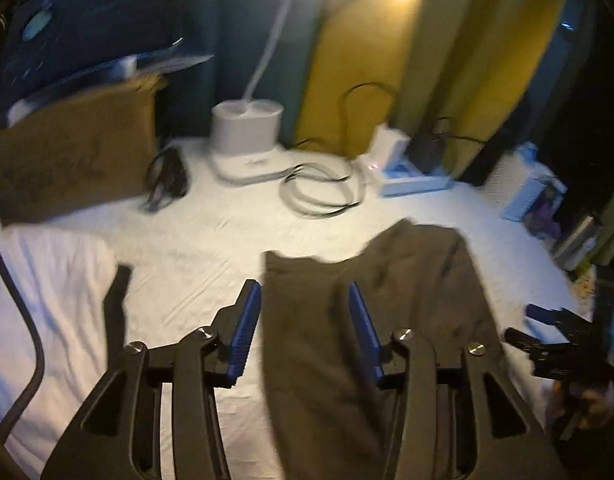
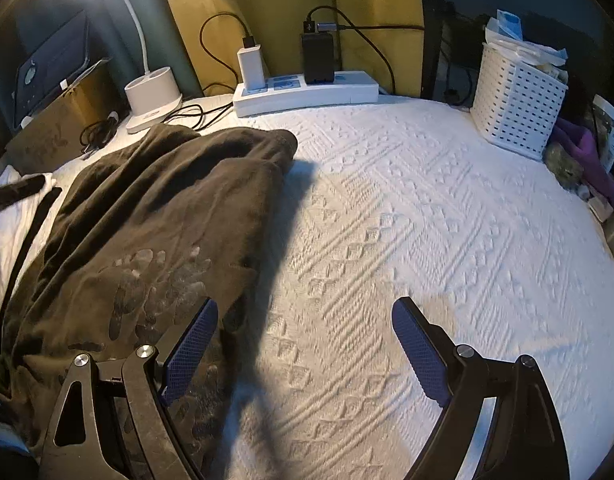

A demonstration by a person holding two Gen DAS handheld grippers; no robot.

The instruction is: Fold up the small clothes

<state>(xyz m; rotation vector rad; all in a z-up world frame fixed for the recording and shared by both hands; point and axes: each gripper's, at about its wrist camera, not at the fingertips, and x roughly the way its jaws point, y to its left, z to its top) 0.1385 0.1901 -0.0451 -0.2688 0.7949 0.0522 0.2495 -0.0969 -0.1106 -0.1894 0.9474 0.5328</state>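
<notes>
The dark brown garment point(image 2: 147, 232) lies spread on the white bed cover point(image 2: 427, 240), toward the left side of the bed and reaching almost to the far edge, where a lamp base point(image 2: 153, 94) and a power strip point(image 2: 307, 92) stand.

Right wrist view: sharp pic. The right hand-held gripper point(image 2: 305, 344) is wide open, nothing between its blue pads; left pad is over the garment's near edge, right pad over bare cover. A faded print shows on the cloth here. Only this view shows the white basket point(image 2: 515, 108) at the far right corner clearly.

Left wrist view: blurred. The left hand-held gripper point(image 1: 305, 336) is about half open, with a strip of the garment point(image 1: 347, 320) seen between the pads, but they don't press on it. Only this view shows the brown box point(image 1: 71, 152) at the far left w/ a tangled cable point(image 1: 167, 178) beside it.
</notes>
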